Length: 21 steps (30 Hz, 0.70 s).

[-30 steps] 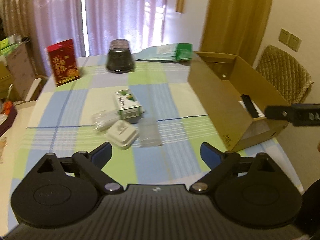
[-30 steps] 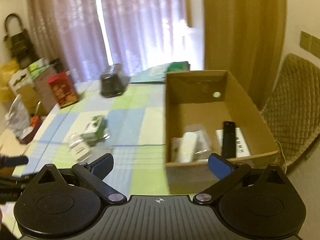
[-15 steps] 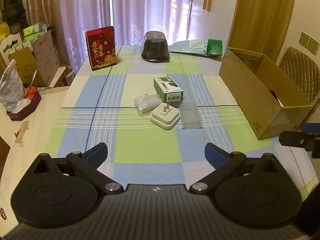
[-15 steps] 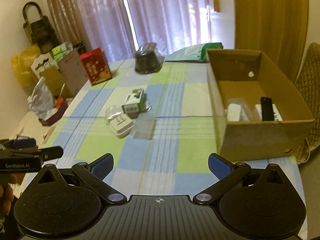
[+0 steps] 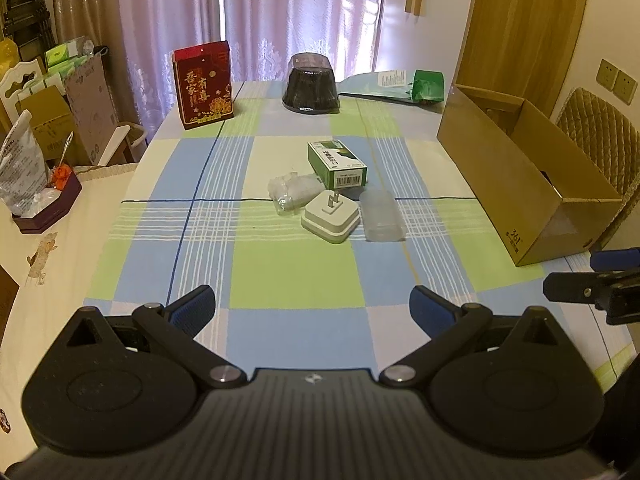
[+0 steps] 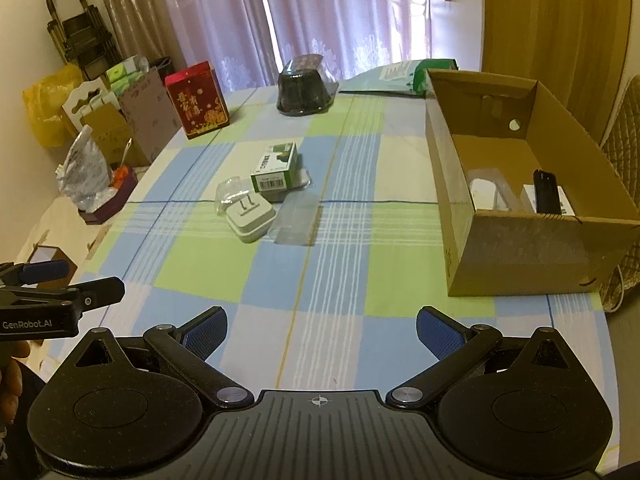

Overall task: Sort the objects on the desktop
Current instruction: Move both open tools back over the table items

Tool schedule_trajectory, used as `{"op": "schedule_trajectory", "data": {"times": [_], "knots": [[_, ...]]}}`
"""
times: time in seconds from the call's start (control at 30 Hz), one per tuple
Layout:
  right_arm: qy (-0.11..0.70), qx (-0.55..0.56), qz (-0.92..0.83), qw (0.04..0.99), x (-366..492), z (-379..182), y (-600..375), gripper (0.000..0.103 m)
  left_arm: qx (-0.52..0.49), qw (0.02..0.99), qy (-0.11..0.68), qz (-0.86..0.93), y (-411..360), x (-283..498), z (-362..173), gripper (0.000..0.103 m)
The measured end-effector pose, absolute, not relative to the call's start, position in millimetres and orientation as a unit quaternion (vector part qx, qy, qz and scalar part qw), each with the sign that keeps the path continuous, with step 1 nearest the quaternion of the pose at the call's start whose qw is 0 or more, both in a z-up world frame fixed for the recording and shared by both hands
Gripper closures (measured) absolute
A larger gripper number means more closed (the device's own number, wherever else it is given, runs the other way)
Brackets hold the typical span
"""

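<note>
From the left wrist camera, the left gripper point(image 5: 312, 306) is hovering over the near end of the checked blue, green and white tablecloth point(image 5: 296, 280), its blue-padded jaws spread wide with nothing between them. At twelve o'clock from it, mid-table, four small things are lying bunched together: a green and white printed carton point(image 5: 337, 164), a crumpled clear plastic bag point(image 5: 290, 192) touching its eight o'clock side, a white square plug adapter point(image 5: 330, 218) with prongs pointing up, and a clear plastic cylinder point(image 5: 380, 219) lying on its side just at the adapter's three o'clock. An open brown cardboard box point(image 5: 524, 176) is sitting at two o'clock along the table edge. Farther back a red printed gift box point(image 5: 203, 85) is standing upright at eleven o'clock and a dark domed container point(image 5: 311, 84) at twelve. The right gripper point(image 5: 592, 280) is poking in at three o'clock.

From the right wrist camera, the right gripper point(image 6: 322, 330) is likewise gaping wide and empty above the cloth. The same cluster is lying at eleven o'clock. The cardboard box is sitting at two o'clock, holding a white packaged item point(image 6: 486, 194) and a slim black bar point(image 6: 546, 192) resting on a white card. The left gripper is showing side-on at nine o'clock.
</note>
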State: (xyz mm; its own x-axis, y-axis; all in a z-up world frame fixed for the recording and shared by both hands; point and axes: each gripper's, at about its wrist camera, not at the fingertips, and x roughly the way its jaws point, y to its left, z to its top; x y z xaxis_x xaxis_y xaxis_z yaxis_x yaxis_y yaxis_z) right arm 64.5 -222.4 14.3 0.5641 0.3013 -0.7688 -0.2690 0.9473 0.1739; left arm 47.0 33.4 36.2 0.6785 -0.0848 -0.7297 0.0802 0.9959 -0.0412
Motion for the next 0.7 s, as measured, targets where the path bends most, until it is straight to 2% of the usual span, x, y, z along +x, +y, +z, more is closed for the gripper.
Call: {"op": "schedule_trajectory", "data": {"times": [0.7], "knots": [[0.467, 0.019, 0.159, 0.869, 78, -9, -219, 0.0, 0.0, 0.905, 0.422, -0.05, 31, 56, 15, 0.001]]}}
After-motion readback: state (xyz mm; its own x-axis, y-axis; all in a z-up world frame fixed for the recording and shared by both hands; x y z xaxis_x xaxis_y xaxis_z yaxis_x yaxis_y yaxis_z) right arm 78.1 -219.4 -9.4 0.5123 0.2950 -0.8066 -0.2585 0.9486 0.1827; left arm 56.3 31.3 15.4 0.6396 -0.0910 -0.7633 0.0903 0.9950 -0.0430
